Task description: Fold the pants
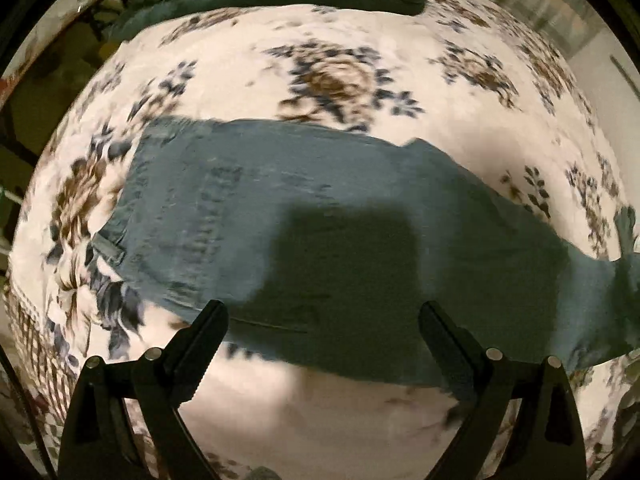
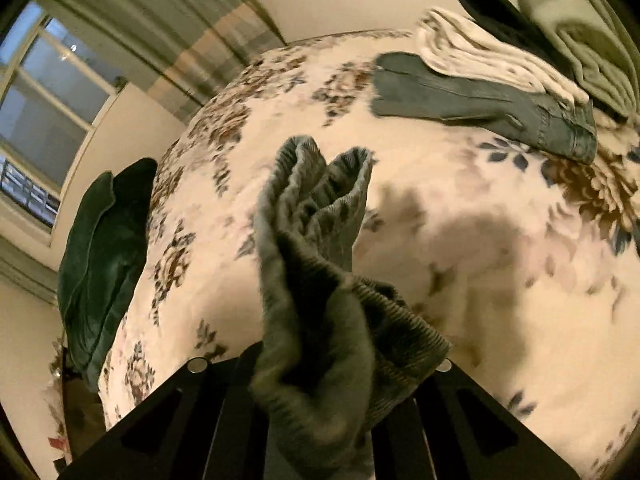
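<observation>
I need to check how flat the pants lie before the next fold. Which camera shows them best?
The left wrist view: the pants spread across the floral bedspread from waistband to leg, beyond the open left gripper. The right wrist view shows only bunched leg cuffs clamped in the right gripper.

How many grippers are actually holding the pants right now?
1. The right gripper is shut on the bunched pants, lifted off the bed. The left gripper is open and holds nothing, hovering over the spread part.
</observation>
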A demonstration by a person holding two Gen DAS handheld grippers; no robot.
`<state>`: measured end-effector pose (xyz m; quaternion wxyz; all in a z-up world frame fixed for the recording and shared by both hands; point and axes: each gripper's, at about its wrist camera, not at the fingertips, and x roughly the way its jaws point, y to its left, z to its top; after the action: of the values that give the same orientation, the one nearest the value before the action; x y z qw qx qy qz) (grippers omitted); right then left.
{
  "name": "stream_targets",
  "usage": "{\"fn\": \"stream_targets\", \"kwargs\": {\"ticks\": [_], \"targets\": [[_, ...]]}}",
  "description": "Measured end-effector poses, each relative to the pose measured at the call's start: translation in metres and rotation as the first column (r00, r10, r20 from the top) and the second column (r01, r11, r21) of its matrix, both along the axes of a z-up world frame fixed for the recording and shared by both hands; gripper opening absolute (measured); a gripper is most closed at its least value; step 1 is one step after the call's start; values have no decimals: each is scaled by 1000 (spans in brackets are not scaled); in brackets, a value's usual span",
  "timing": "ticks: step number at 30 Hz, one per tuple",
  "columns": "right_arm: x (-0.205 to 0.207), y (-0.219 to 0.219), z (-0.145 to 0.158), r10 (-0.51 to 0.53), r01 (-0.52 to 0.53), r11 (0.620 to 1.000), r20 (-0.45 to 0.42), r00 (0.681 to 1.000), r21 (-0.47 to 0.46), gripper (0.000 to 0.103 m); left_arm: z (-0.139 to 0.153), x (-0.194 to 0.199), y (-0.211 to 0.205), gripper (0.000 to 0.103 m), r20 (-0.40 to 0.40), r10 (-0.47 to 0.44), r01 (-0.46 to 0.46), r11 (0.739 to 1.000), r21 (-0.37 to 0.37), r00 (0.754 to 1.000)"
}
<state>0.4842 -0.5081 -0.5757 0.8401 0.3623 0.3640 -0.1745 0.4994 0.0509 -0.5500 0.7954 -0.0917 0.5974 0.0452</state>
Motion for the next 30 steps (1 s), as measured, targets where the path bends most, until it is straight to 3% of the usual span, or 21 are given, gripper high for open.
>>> {"fn": "stream_targets", "kwargs": {"ticks": [4, 7, 13, 15, 18, 23, 24, 25, 26, 28, 29, 30], "targets": [[10, 82, 21, 70, -71, 995, -24, 997, -72, 7, 2, -6, 53, 97, 16, 15, -15, 1000, -26, 1000], [25, 148, 20, 120, -126, 987, -59, 991, -103, 7, -1, -9, 96, 97, 13, 40, -39, 998, -48, 999], [65, 305, -23, 268, -306, 933, -201, 942, -191, 7, -15, -15, 187, 97, 5, 118, -118, 993, -32, 993], [74, 354, -43, 312, -370, 901, -255, 915, -225, 7, -20, -18, 217, 97, -3, 157, -157, 987, -26, 988], [84, 430, -71, 377, -480, 825, -344, 860, -296, 7, -27, -23, 251, 97, -10, 204, -204, 979, -8, 979], [85, 492, -91, 391, -570, 707, -441, 808, -418, 7, -43, -29, 289, 97, -34, 263, -263, 965, 9, 964], [86, 505, -97, 402, -604, 681, -479, 781, -414, 13, -45, -28, 293, 97, -40, 269, -269, 963, 6, 962], [89, 512, -101, 414, -634, 670, -515, 751, -386, 29, -48, -28, 297, 97, -45, 278, -278, 961, 1, 960], [93, 512, -103, 427, -655, 663, -535, 729, -363, 37, -50, -28, 300, 97, -48, 282, -282, 959, -3, 958], [90, 524, -93, 428, -687, 624, -572, 699, -373, 36, -50, -25, 300, 97, -47, 278, -278, 960, -8, 960], [87, 524, -85, 444, -688, 630, -560, 699, -360, 36, -49, -24, 299, 97, -45, 272, -273, 962, -10, 961], [82, 513, -71, 518, -683, 683, -487, 703, -258, 47, -47, -22, 297, 97, -42, 264, -265, 964, -12, 964]]}}
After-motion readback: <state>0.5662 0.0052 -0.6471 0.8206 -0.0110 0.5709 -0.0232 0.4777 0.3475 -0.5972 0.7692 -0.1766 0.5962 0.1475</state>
